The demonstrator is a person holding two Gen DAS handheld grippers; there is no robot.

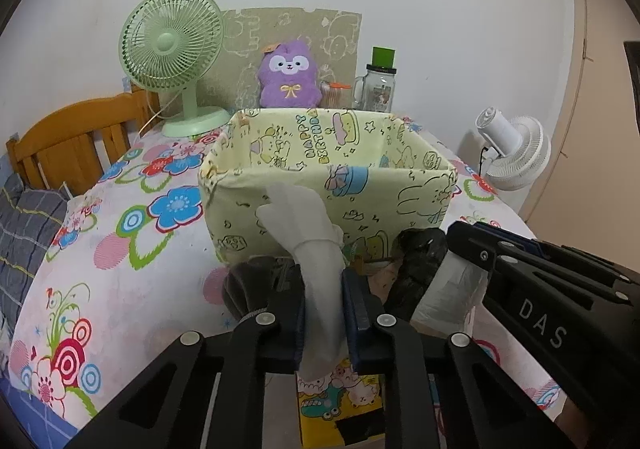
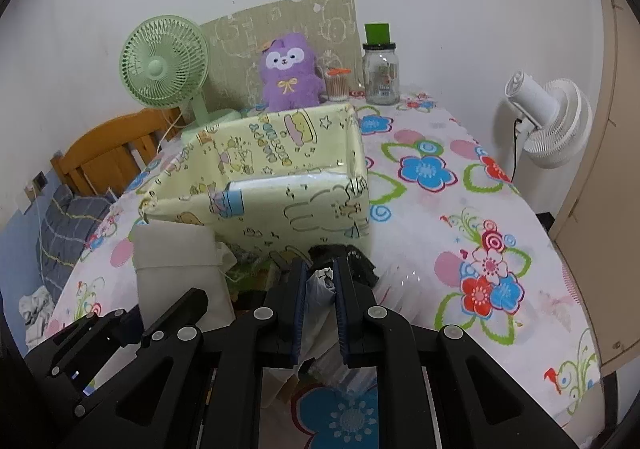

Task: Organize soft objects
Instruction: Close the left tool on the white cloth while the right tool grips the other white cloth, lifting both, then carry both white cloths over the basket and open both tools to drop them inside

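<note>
A pale yellow cartoon-print fabric box (image 1: 384,205) stands open on the floral tablecloth (image 1: 132,281), just beyond both grippers. My left gripper (image 1: 322,277) is shut on a white fabric piece (image 1: 298,217), which sticks up in front of the box's near wall. The right wrist view shows that piece (image 2: 176,261) at lower left, in the left gripper (image 2: 188,301). My right gripper (image 2: 320,269) is shut on a crinkled plastic bag (image 2: 320,287), with a dark bundle (image 2: 348,255) at its tips. From the left wrist it (image 1: 464,245) enters from the right with the bag (image 1: 452,289).
Behind the box stand a green desk fan (image 1: 172,49), a purple plush (image 1: 290,75) against a card, and a glass jar (image 1: 378,87). A white fan (image 1: 516,153) sits off the table's right edge. A wooden headboard (image 1: 76,137) is at left. A colourful printed box (image 1: 340,405) lies under the left gripper.
</note>
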